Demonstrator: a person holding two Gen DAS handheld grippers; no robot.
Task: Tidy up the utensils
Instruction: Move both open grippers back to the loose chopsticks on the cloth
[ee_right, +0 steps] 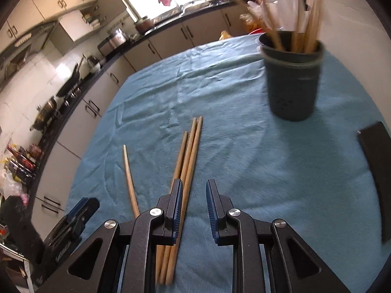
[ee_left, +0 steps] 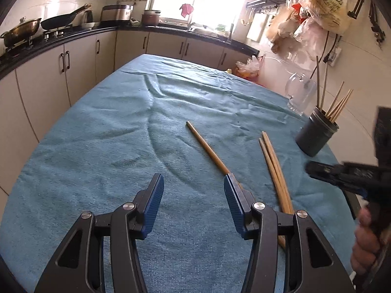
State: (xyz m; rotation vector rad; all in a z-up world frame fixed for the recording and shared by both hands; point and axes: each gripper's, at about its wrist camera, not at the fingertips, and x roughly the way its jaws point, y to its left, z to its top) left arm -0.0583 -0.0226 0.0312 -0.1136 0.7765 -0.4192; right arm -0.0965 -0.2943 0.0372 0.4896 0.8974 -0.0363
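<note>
Where left tool (ee_left: 194,184) hides single chopstick's (ee_left: 206,147) end | gaping, empty | right tool (ee_right: 194,190) parted, ungripping, blurred.

Strong daylight pours through the kitchen window (ee_left: 198,0) ahead of me and blows it out to white, washing the upper wall with glare. The teal terry tablecloth (ee_left: 122,134) stays evenly lit, with soft shadows in its creases. In my right view the dark cylindrical chopstick holder (ee_right: 292,78) is smeared by motion blur. Both fisheye views bend the cabinets and darken at the corners.
</note>
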